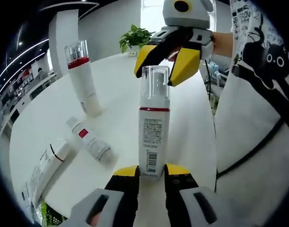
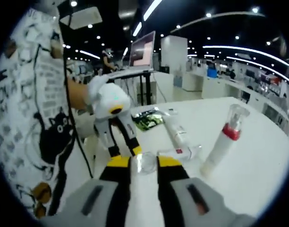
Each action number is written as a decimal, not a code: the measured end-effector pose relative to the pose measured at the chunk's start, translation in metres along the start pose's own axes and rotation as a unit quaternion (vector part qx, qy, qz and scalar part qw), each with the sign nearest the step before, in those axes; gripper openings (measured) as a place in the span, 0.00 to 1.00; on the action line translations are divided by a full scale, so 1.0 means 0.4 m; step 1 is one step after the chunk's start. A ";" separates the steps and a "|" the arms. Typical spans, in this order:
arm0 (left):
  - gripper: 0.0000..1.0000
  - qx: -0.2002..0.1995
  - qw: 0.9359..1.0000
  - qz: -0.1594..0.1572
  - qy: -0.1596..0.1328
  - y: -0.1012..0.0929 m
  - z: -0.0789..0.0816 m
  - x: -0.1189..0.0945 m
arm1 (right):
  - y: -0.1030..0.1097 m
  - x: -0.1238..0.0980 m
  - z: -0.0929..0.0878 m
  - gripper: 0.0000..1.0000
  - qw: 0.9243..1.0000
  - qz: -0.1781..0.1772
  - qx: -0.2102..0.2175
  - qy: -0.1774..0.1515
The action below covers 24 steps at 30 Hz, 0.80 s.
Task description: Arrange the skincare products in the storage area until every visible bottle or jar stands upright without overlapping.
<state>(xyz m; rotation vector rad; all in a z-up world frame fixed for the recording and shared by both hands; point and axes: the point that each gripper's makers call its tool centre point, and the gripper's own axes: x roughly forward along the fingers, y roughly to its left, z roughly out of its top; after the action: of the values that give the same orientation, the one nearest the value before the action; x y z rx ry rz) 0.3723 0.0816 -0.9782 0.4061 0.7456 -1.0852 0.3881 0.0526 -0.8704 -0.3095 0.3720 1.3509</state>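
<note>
Pump bottle [image 1: 153, 137] stands upright on the white table [image 1: 116, 85], front-centre in left gripper view: white matte cylinder, thin red band near the top, clear plastic cap, printed label w/ barcode low down. Left gripper [image 1: 152, 171], yellow-tipped black jaws, is clamped on the bottle's base, one jaw each side. Right gripper [image 1: 169, 59] comes in from above w/ its yellow pads either side of the clear cap; in right gripper view the same gripper [image 2: 143, 163] has the cap [image 2: 143, 162] between its tips, touching both, so it's gripping the cap.

Second tall bottle [image 1: 82, 78], same white body, red band, clear cap, stands upright further back, well apart. Small white tube [image 1: 89, 140] w/ red square label lies flat between the two uprights. Longer white tube [image 1: 49, 165] w/ thin dark ring lies flat nearer the table edge, just beside a green-printed packet [image 1: 52, 215] at the rim.

Potted green plant [image 1: 134, 39] sits at the far side of the table. Person in white printed shirt [image 1: 258, 94] stands close against the table, crowding the right of left gripper view. In right gripper view, a laptop [image 2: 142, 51] on a stand behind.
</note>
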 end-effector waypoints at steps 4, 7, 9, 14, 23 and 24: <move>0.20 0.002 1.000 0.002 0.004 0.001 -0.001 0.006 | 0.016 0.013 0.029 0.18 1.000 0.017 0.005 -0.017; 0.20 0.002 1.000 0.001 0.006 0.001 -0.002 0.010 | 0.031 0.030 0.044 0.18 1.000 0.020 -0.016 -0.017; 0.20 0.004 1.000 0.002 0.005 0.002 -0.001 0.012 | 0.036 0.034 0.048 0.18 0.999 0.024 -0.022 -0.017; 0.20 0.003 1.000 0.004 -0.004 0.002 0.004 0.016 | 0.047 0.054 0.062 0.18 0.999 0.029 -0.036 -0.018; 0.19 -0.014 0.999 0.008 -0.044 0.001 0.014 0.012 | 0.054 0.072 0.075 0.19 0.997 0.027 -0.063 -0.026; 0.19 -0.016 0.999 0.009 -0.046 0.001 0.015 0.012 | 0.053 0.072 0.075 0.19 0.997 0.024 -0.065 -0.027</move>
<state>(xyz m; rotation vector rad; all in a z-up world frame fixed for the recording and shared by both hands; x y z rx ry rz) 0.3761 0.0750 -0.9776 0.3333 0.6751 -1.0673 0.3749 0.0948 -0.8561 -0.3727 0.2487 1.4297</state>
